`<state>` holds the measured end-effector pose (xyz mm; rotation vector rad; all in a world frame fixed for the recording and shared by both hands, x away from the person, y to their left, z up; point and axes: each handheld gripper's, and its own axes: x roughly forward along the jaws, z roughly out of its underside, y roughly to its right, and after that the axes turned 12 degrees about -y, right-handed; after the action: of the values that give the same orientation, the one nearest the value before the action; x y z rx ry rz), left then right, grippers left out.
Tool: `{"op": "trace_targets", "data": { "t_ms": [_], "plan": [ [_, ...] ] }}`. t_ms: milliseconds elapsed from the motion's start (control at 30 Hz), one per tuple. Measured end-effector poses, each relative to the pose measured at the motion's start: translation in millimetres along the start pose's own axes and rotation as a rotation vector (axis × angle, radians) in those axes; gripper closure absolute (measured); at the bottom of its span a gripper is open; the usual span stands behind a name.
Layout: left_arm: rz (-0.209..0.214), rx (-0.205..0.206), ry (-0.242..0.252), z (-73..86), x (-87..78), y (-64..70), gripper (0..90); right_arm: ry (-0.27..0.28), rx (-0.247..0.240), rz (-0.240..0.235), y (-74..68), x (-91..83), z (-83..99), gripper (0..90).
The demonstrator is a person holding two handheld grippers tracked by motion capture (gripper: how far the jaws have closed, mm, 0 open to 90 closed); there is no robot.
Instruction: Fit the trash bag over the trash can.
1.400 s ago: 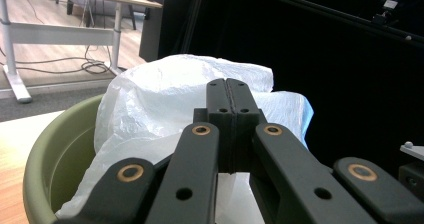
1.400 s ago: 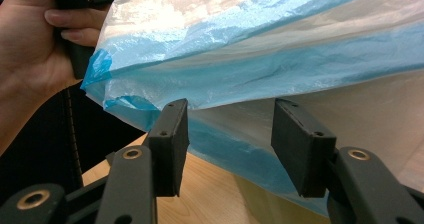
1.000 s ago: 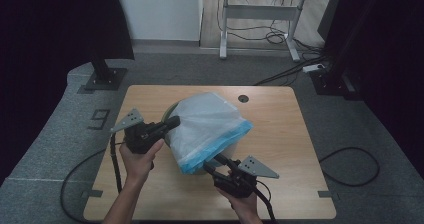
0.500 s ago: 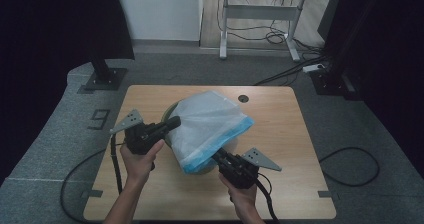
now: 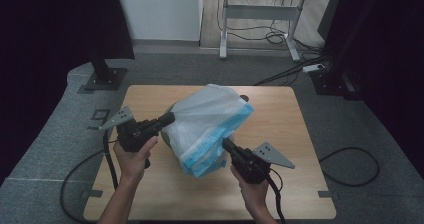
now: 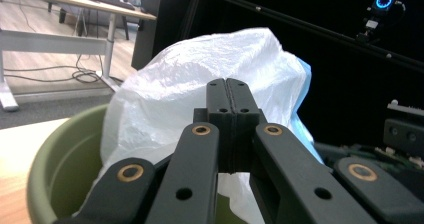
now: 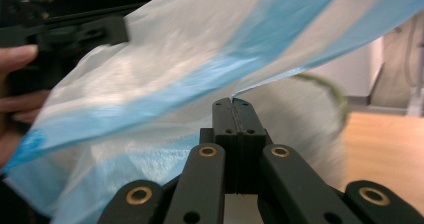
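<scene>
A thin translucent white plastic bag with blue edging (image 5: 210,126) is stretched over a round olive-green plastic bin (image 6: 55,169) at the centre of the wooden table (image 5: 295,134). The left gripper (image 5: 169,118) is clamped on the bag's left edge. The right gripper (image 5: 226,144) is clamped on its blue near edge.

Grey carpet floor (image 5: 60,134), white wall (image 5: 160,11), metal-legged desk (image 5: 260,19) behind.

white-blue plastic bag (image 5: 210,126), stretched over green bin (image 6: 65,159)
</scene>
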<state>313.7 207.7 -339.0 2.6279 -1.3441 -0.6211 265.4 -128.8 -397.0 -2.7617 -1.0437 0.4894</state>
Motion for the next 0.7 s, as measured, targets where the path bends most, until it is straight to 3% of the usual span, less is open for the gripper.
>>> {"op": "trace_targets", "data": {
  "t_ms": [333,700],
  "plan": [
    [-0.018,-0.016,-0.002,-7.3,-10.5,-12.6,89.9,0.012,-0.029,0.101,30.8,-6.3,-34.7,89.3],
    [-0.049,-0.049,-0.033,-17.6,-20.8,-35.7,89.8,-0.031,-0.067,0.205,60.3,4.1,-61.4,89.3]
  ]
}}
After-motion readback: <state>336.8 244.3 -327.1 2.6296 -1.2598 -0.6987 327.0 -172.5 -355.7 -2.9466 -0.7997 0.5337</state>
